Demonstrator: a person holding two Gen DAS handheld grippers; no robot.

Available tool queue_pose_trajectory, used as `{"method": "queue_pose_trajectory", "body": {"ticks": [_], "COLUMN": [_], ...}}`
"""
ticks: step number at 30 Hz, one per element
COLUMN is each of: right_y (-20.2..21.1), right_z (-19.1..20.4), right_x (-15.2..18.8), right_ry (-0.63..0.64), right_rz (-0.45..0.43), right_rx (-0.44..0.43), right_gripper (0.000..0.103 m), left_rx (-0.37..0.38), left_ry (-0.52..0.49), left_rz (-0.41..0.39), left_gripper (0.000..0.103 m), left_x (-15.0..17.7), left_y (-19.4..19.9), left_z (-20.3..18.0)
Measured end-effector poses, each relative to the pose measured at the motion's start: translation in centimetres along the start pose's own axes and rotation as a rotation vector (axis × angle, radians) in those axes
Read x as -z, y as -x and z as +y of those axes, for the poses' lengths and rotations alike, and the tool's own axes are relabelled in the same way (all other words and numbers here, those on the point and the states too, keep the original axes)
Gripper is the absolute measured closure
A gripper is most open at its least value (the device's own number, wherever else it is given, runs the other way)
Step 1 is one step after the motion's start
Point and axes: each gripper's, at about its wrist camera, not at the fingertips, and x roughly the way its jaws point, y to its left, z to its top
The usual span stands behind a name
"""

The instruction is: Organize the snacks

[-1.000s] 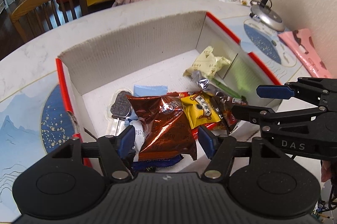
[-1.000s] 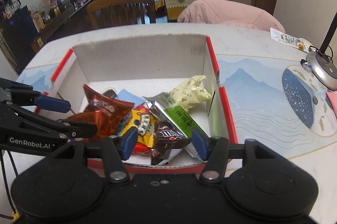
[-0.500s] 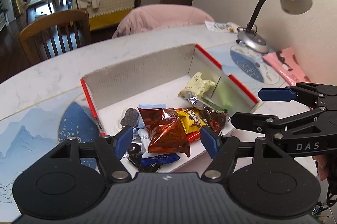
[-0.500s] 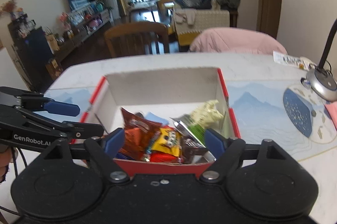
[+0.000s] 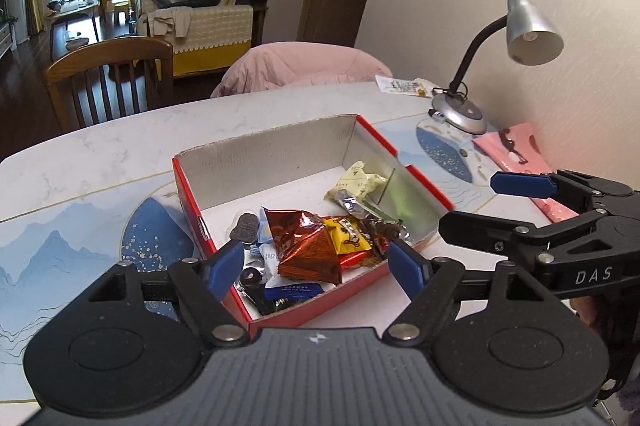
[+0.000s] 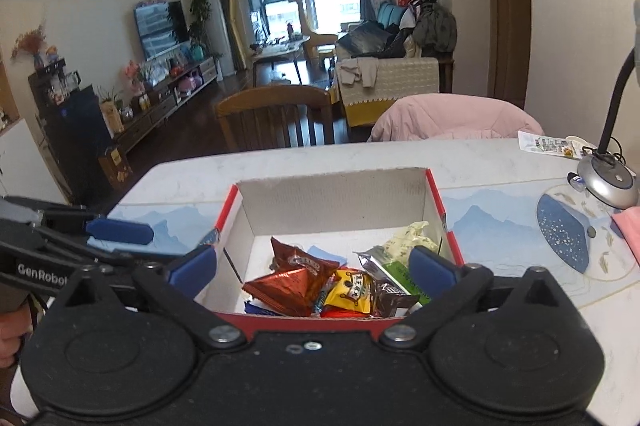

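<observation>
Both my claws just opening wide, left claw (image 5: 316, 268) and right claw (image 6: 312, 268) empty, snack packets (image 6: 316, 286) heaped in red box (image 6: 434, 186) mid-tabletop (image 5: 100, 154).

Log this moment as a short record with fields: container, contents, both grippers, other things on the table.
container: red cardboard box, open-topped, white inside, on the marble table
contents: brown foil packet, yellow packet, green packet, pale yellow packet, piled towards the near end
left gripper: open, nothing between the jaws, which have just been opening
right gripper: open, nothing between the jaws, which have just been opening
other things: silver desk lamp, pink pouch
</observation>
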Motion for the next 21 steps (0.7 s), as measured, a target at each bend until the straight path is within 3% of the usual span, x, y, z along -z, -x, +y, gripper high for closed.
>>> {"method": "queue_pose_trajectory", "body": {"ticks": [12,21], "right_y": [1.6,2.7], "right_z": [-0.3,0.3], "right_x": [0.6,0.7], "right_ry": [-0.085,-0.081], "right_rz": [-0.033,-0.055], "right_rx": [0.018,0.018], "right_gripper": [0.000,0.000], "left_rx": [0.020,0.026], "left_ry": [0.014,0.029], "left_rz": [-0.037,-0.060], "left_gripper": [0.012,0.012], "left_x": [0.7,0.7], "left_y": [1.6,2.7], "left_z": [-0.2,-0.3]}}
